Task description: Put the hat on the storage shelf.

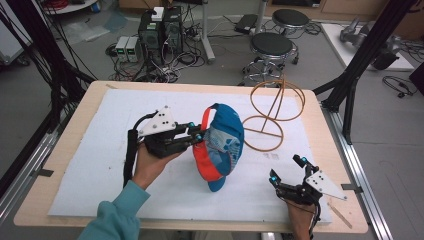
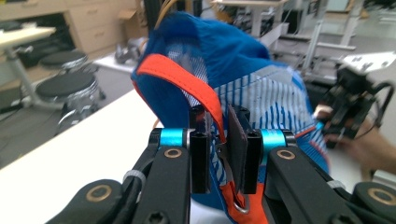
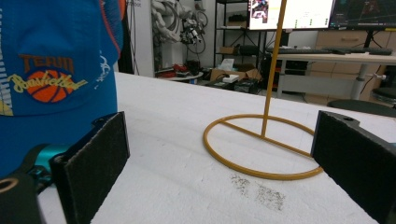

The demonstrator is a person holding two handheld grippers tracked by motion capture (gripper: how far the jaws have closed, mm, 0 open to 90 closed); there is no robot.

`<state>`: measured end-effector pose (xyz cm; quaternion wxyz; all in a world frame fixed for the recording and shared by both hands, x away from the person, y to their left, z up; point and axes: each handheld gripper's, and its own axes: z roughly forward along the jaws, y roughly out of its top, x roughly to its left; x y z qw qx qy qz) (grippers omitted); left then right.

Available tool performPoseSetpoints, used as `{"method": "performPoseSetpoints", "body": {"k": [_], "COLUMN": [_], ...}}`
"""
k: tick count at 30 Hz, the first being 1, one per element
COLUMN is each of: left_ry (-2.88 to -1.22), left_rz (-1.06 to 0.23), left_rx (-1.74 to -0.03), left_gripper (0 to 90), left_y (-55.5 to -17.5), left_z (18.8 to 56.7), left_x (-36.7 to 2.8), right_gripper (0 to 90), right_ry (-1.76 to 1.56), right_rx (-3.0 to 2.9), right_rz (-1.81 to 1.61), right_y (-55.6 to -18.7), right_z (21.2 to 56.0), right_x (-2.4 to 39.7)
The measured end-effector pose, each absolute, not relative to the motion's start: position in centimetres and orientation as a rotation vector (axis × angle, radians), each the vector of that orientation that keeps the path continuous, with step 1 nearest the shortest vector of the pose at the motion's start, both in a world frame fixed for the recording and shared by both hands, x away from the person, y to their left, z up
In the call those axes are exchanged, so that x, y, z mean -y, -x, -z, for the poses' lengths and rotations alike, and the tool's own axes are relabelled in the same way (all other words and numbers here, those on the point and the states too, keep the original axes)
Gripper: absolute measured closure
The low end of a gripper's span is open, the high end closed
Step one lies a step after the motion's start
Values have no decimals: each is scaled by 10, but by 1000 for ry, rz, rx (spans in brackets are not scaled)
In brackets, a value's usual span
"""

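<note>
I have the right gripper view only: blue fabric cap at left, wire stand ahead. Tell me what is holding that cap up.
Observer: The left gripper is shut on the blue and orange baseball cap, pinching its orange strap.
Operator: Report what the yellow wire stand has above its base ring.
Observer: The yellow wire stand carries a second ring, upright, at the top of its post.
Operator: Say where my own gripper sits.
Observer: The right gripper is open, near the table's front right corner, on the white foam sheet.

Wooden table [image 1: 65, 150]; white foam sheet [image 1: 100, 170] covers it; wire stand [image 1: 272, 115] on sheet.
</note>
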<state>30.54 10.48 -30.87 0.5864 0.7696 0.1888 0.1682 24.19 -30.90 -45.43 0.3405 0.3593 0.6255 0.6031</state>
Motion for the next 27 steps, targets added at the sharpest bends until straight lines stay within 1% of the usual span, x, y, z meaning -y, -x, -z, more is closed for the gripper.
{"method": "performPoseSetpoints", "body": {"k": [13, 19, 27], "left_ry": [-1873, -1884, -1885], "left_rz": [-429, -443, -439], "left_rx": [-539, -610, -634], "left_gripper": [791, 790, 785], "left_y": [-310, -310, -308], "left_z": [341, 355, 363], "left_x": [-136, -160, -174], "right_gripper": [34, 34, 34], "right_ry": [-928, -940, -941], "right_rx": [-1630, -1636, -1636], "right_rz": [-1566, -1569, -1567], "right_y": [-242, -241, -241], "right_z": [454, 454, 454], "right_x": [309, 308, 308]}}
